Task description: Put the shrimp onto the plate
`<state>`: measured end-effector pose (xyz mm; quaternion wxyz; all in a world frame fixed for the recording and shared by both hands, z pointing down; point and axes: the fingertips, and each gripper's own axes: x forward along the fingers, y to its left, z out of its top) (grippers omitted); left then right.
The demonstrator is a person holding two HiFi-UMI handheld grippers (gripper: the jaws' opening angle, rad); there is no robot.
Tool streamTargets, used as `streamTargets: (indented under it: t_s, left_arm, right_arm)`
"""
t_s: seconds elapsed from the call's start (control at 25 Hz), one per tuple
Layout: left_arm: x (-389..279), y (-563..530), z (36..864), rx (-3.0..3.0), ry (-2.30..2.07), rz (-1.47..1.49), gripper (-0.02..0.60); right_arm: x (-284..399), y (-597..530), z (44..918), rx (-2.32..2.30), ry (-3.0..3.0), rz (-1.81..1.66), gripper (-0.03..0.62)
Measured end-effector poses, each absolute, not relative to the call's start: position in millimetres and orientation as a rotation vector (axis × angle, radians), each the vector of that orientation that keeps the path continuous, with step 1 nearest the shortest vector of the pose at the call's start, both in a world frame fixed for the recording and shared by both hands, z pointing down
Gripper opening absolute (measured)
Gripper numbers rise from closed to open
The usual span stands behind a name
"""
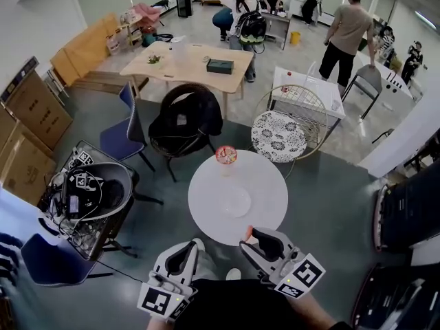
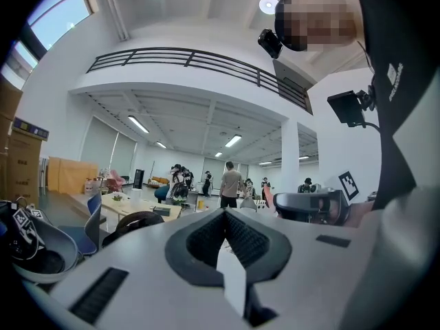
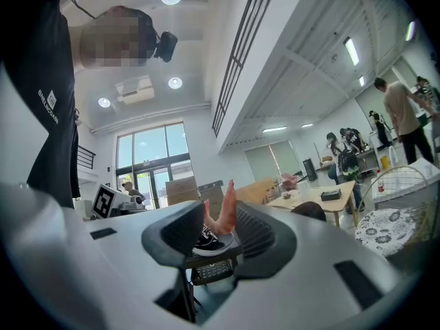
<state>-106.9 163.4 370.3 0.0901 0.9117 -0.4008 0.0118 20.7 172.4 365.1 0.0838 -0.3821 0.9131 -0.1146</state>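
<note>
A round white table (image 1: 268, 184) carries a clear glass plate (image 1: 234, 201) near its middle. At its far edge stands a small cup (image 1: 226, 155) with pink-red contents. My right gripper (image 1: 253, 236) hovers over the table's near edge, shut on a pink-orange shrimp (image 1: 249, 230). In the right gripper view the shrimp (image 3: 224, 208) stands upright between the jaws of the right gripper (image 3: 218, 217), pointing up toward the ceiling. My left gripper (image 1: 187, 247) is held off the table's near left edge. The left gripper (image 2: 224, 215) has its jaws shut tip to tip with nothing in them.
A black chair (image 1: 184, 119) with a jacket and a patterned round wire chair (image 1: 278, 136) stand behind the table. A dark tub of gear (image 1: 89, 198) is on the left, and black cases (image 1: 409, 215) are on the right. Several people stand at the far desks.
</note>
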Motion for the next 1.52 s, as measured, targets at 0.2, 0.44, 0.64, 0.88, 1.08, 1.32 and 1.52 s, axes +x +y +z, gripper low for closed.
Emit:
streamTargets:
  t_s: [0.2, 0.44, 0.64, 0.88, 1.08, 1.32, 1.52]
  left_arm:
    - [-110, 137, 370, 2.720, -1.157, 0.033, 0.006]
    - [-108, 105, 371, 2.734, -1.094, 0.035, 0.005]
    - [-104, 79, 371, 2.763, -1.016, 0.036, 0.006]
    - [-116, 47, 373, 2.764, -0.973, 0.025, 0.006]
    - [-125, 24, 374, 2.768, -0.920, 0.017, 0.006]
    - [-138, -2, 381, 2.761, -0.854, 0.011, 0.006]
    - [-150, -25, 388, 2.764, -0.803, 0.005, 0.006]
  right_arm:
    - [16, 151, 366, -1.165, 2.715, -0.358, 0.150]
    - [11, 125, 368, -1.207, 2.712, -0.367, 0.150]
    - [8, 103, 367, -1.254, 2.695, -0.362, 0.150]
    - [-1, 78, 367, -1.324, 2.665, -0.366, 0.150]
    - [-14, 61, 367, -1.360, 2.663, -0.371, 0.150]
    - [-27, 37, 369, -1.429, 2.650, -0.382, 0.150]
    - [-38, 19, 373, -1.488, 2.622, -0.388, 0.150]
